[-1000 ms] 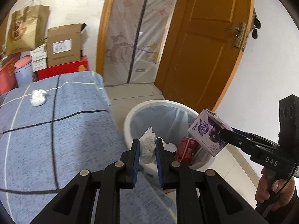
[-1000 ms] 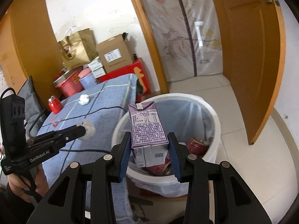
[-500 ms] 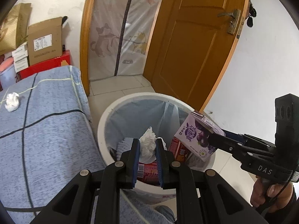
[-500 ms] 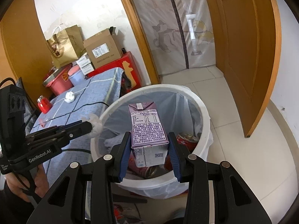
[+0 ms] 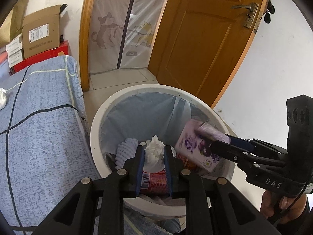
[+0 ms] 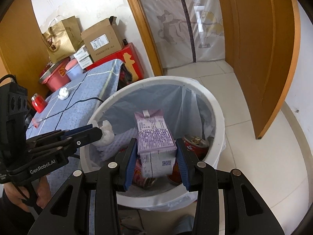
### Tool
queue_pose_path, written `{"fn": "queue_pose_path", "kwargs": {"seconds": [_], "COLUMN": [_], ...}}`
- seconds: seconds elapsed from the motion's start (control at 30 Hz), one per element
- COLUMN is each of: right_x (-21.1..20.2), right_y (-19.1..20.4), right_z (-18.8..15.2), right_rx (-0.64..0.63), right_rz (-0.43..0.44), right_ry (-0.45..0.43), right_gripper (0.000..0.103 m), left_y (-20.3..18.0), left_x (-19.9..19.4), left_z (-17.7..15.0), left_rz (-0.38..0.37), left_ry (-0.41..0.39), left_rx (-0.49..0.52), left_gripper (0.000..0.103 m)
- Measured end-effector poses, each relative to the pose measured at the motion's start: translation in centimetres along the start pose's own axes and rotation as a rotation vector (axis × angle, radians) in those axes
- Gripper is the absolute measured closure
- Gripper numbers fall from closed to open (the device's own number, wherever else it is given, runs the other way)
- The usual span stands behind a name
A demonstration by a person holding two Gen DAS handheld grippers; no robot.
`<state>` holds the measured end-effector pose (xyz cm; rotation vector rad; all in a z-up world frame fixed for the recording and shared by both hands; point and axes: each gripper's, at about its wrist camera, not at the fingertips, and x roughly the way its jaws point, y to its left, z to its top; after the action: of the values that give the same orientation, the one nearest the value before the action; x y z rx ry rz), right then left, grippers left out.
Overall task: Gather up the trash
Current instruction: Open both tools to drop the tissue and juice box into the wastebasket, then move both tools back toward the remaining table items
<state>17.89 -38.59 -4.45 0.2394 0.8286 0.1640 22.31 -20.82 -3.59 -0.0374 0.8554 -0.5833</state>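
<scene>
A white trash bin with a pale blue liner stands on the floor beside the table and holds cans and other trash. My left gripper is shut on a crumpled white tissue over the bin's near side. My right gripper holds a purple drink carton over the bin; its jaws look slightly parted and the carton is blurred. A second tissue lies on the table.
The table with a blue checked cloth is left of the bin. A red jar stands on it. Boxes and a paper bag are stacked behind. An open wooden door is on the right.
Both grippers moved forward and down over the bin. The carton now looks blurred between slightly wider right jaws. The tissue stays clamped in the left.
</scene>
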Motion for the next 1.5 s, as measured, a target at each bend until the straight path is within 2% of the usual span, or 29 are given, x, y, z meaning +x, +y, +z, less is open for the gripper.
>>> {"fn": "queue_pose_path", "kwargs": {"seconds": [0.2, 0.33, 0.53, 1.0, 1.1, 1.5], "right_x": [-0.5, -1.3, -2.7, -6.0, -6.3, -6.6], "right_y": [0.0, 0.2, 1.2, 6.7, 7.8, 12.1], "right_z": [0.1, 0.1, 0.1, -0.4, -0.5, -1.2], "right_rx": [0.004, 0.006, -0.016, -0.120, -0.139, -0.200], "right_rz": [-0.008, -0.006, 0.003, 0.055, 0.065, 0.120], "right_ry": [-0.019, -0.037, -0.063, -0.120, -0.128, -0.128], "right_gripper": [0.063, 0.063, 0.063, 0.062, 0.059, 0.058], "left_y": [0.0, 0.0, 0.3, 1.8, 2.3, 4.7], "left_x": [-0.6, -1.5, -3.8, -10.1, -11.4, -15.7], "left_z": [0.2, 0.1, 0.0, -1.7, -2.2, -4.4], "left_rz": [-0.003, -0.003, 0.005, 0.067, 0.082, 0.125], "left_ry": [-0.022, -0.040, -0.073, -0.151, -0.165, -0.208], "left_rx": [0.005, 0.007, 0.000, -0.034, -0.042, -0.089], "left_gripper": [0.081, 0.072, 0.072, 0.072, 0.072, 0.072]}}
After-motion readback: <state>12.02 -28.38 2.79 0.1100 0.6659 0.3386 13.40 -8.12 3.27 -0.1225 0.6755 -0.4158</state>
